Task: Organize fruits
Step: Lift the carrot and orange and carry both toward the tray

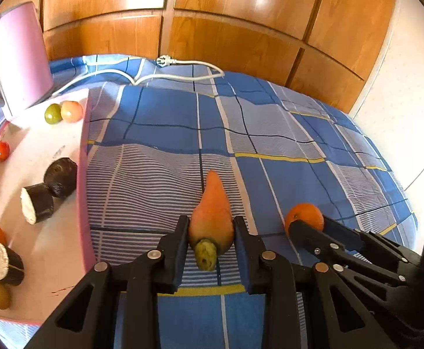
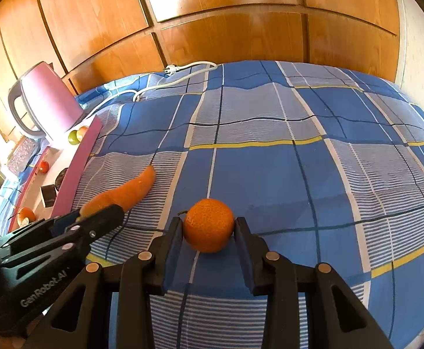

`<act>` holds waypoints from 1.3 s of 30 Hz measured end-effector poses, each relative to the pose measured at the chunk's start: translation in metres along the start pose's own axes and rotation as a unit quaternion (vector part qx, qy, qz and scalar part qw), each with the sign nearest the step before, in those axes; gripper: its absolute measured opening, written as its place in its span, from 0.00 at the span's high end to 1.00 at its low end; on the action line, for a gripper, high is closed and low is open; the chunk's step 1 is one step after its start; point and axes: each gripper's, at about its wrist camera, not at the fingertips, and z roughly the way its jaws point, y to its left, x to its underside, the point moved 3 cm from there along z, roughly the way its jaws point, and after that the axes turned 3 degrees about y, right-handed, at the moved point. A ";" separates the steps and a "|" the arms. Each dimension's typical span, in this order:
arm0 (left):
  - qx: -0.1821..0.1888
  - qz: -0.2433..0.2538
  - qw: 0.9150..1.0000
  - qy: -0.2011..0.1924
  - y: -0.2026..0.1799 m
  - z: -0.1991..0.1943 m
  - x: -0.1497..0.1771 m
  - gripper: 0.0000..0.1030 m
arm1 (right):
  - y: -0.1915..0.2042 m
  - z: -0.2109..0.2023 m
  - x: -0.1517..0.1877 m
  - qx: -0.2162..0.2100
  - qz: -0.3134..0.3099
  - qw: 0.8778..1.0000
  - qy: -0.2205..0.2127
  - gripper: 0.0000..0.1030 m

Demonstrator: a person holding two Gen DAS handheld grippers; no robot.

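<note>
- Left wrist view: the left gripper (image 1: 211,234) sits at the lower centre of the frame, its two fingers clenched on a carrot (image 1: 211,218) whose pointed tip aims toward the upper part of the frame and whose green stub faces the camera.
- At the lower right, the right gripper (image 1: 306,225) grasps an orange (image 1: 305,218) above the blue checked bedspread (image 1: 270,133).
- Along the left edge lies a pink board (image 1: 63,232) carrying dark cut pieces with white flesh (image 1: 37,203), a green fruit (image 1: 53,113) touching an orange-pink fruit (image 1: 71,111), and a small red fruit (image 1: 1,149).
- A pink kettle (image 1: 22,58) stands at the upper left, its white cord (image 1: 182,71) trailing across the bedspread.
- Right wrist view: the right gripper (image 2: 209,226) at the lower centre pinches the orange (image 2: 209,225) on both sides.
- At the left, the left gripper (image 2: 101,213) holds the thick end of the carrot (image 2: 124,193), which slants up toward the centre.
- The board (image 2: 78,168) and kettle (image 2: 49,101) sit in the left part; wooden cabinet doors (image 2: 212,14) fill the top.
</note>
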 end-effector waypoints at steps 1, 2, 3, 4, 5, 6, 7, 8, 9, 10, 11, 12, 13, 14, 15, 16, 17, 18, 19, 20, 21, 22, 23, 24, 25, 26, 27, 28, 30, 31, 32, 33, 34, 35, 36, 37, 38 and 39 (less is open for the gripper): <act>0.000 0.000 1.000 -0.002 0.000 -0.002 0.000 0.71 | 0.000 0.000 0.001 -0.001 0.001 1.000 0.000 0.64; 0.001 0.000 1.000 -0.004 0.001 -0.005 0.000 0.71 | 0.001 -0.001 0.001 -0.002 0.000 1.000 0.000 0.64; 0.001 0.001 1.000 -0.006 0.001 -0.007 0.000 0.71 | 0.002 -0.001 0.002 -0.001 -0.001 1.000 0.000 0.64; 0.000 0.001 1.000 -0.007 0.001 -0.009 0.000 0.71 | 0.002 -0.002 0.002 -0.002 -0.001 1.000 0.000 0.64; 0.000 0.001 1.000 -0.008 0.001 -0.010 0.000 0.71 | 0.003 -0.002 0.003 -0.003 -0.001 1.000 0.000 0.64; 0.000 0.001 1.000 -0.009 0.001 -0.012 0.000 0.71 | 0.003 -0.002 0.003 -0.003 0.000 1.000 0.000 0.64; 0.000 0.000 1.000 -0.011 0.002 -0.014 0.001 0.71 | 0.004 -0.002 0.003 -0.004 -0.001 1.000 0.000 0.64; 0.001 0.000 1.000 -0.012 0.002 -0.015 0.001 0.71 | 0.005 -0.003 0.003 -0.004 -0.001 1.000 0.000 0.64; 0.001 -0.001 1.000 -0.014 0.003 -0.017 0.001 0.71 | 0.006 -0.003 0.003 -0.005 -0.002 1.000 -0.001 0.64; 0.001 -0.001 1.000 -0.015 0.003 -0.019 0.000 0.71 | 0.006 -0.003 0.003 -0.005 -0.003 1.000 -0.001 0.64; 0.002 -0.001 1.000 -0.017 0.004 -0.021 0.000 0.71 | 0.008 -0.004 0.003 -0.005 -0.004 1.000 -0.001 0.64; 0.002 -0.002 1.000 -0.019 0.004 -0.023 -0.001 0.71 | 0.008 -0.004 0.003 -0.006 -0.005 1.000 -0.002 0.64; 0.002 -0.003 1.000 -0.022 0.005 -0.025 -0.001 0.71 | 0.010 -0.005 0.003 -0.006 -0.007 1.000 -0.002 0.64; 0.002 -0.003 1.000 -0.024 0.005 -0.027 -0.002 0.71 | 0.011 -0.005 0.003 -0.007 -0.008 1.000 -0.003 0.64; 0.002 -0.004 1.000 -0.027 0.006 -0.030 -0.002 0.71 | 0.012 -0.006 0.002 -0.007 -0.008 1.000 -0.004 0.64; 0.003 -0.006 1.000 -0.029 0.008 -0.032 -0.003 0.71 | 0.013 -0.006 0.002 -0.008 -0.009 1.000 -0.004 0.64; 0.003 -0.009 0.999 -0.031 0.010 -0.033 -0.003 0.71 | 0.014 -0.007 0.002 -0.009 -0.009 1.000 -0.004 0.64; 0.003 -0.011 0.999 -0.032 0.011 -0.035 -0.003 0.71 | 0.015 -0.007 0.002 -0.010 -0.010 1.000 -0.003 0.64; 0.002 -0.014 0.999 -0.033 0.013 -0.036 -0.004 0.71 | 0.016 -0.007 0.002 -0.012 -0.010 1.000 -0.003 0.64; 0.002 -0.016 0.999 -0.034 0.016 -0.038 -0.004 0.71 | 0.018 -0.007 0.002 -0.014 -0.010 1.000 -0.003 0.64; 0.002 -0.018 0.999 -0.036 0.018 -0.039 -0.004 0.71 | 0.019 -0.007 0.001 -0.015 -0.011 1.000 -0.002 0.64; 0.002 -0.022 0.999 -0.037 0.021 -0.041 -0.005 0.71 | 0.020 -0.007 0.001 -0.017 -0.011 1.000 -0.002 0.64; 0.001 -0.026 0.999 -0.040 0.024 -0.043 -0.005 0.71 | 0.021 -0.006 0.000 -0.020 -0.012 1.000 -0.001 0.64; 0.000 -0.030 0.999 -0.042 0.028 -0.046 -0.006 0.71 | 0.023 -0.007 0.000 -0.023 -0.013 1.000 -0.001 0.64; -0.001 -0.034 0.998 -0.044 0.032 -0.048 -0.007 0.71 | 0.025 -0.007 -0.001 -0.025 -0.013 1.000 -0.001 0.64; -0.002 -0.039 0.998 -0.048 0.037 -0.051 -0.008 0.71 | 0.028 -0.007 -0.002 -0.028 -0.015 0.999 -0.002 0.64; -0.004 -0.043 0.998 -0.051 0.042 -0.054 -0.008 0.71 | 0.031 -0.007 -0.003 -0.031 -0.017 0.999 -0.001 0.64; -0.006 -0.045 0.997 -0.054 0.046 -0.057 -0.010 0.71 | 0.036 -0.007 -0.005 -0.037 -0.023 0.999 -0.001 0.64; -0.014 -0.055 0.996 -0.063 0.057 -0.063 -0.012 0.71 | 0.045 -0.007 -0.008 -0.044 -0.035 0.998 -0.003 0.64; -0.018 -0.061 0.996 -0.068 0.064 -0.067 -0.013 0.71 | 0.052 -0.008 -0.010 -0.047 -0.044 0.998 -0.005 0.64; -0.022 -0.066 0.995 -0.071 0.071 -0.070 -0.014 0.71 | 0.058 -0.008 -0.012 -0.051 -0.053 0.997 -0.007 0.64; -0.028 -0.073 0.994 -0.075 0.078 -0.074 -0.015 0.71 | 0.065 -0.009 -0.014 -0.055 -0.061 0.997 -0.009 0.64; -0.034 -0.079 0.993 -0.078 0.085 -0.077 -0.015 0.71 | 0.072 -0.009 -0.016 -0.061 -0.070 0.996 -0.010 0.64; -0.041 -0.087 0.992 -0.082 0.096 -0.080 -0.016 0.71 | 0.079 -0.010 -0.018 -0.067 -0.079 0.995 -0.012 0.64; -0.046 -0.093 0.991 -0.083 0.103 -0.082 -0.016 0.71 | 0.086 -0.010 -0.020 -0.072 -0.087 0.994 -0.013 0.64; -0.052 -0.099 0.990 -0.085 0.111 -0.084 -0.015 0.71 | 0.093 -0.010 -0.022 -0.077 -0.095 0.992 -0.015 0.64; -0.059 -0.106 0.989 -0.086 0.120 -0.086 -0.015 0.71 | 0.101 -0.010 -0.023 -0.082 -0.104 0.991 -0.016 0.64; -0.065 -0.114 0.988 -0.087 0.129 -0.089 -0.014 0.71 | 0.107 -0.010 -0.025 -0.086 -0.112 0.990 -0.016 0.64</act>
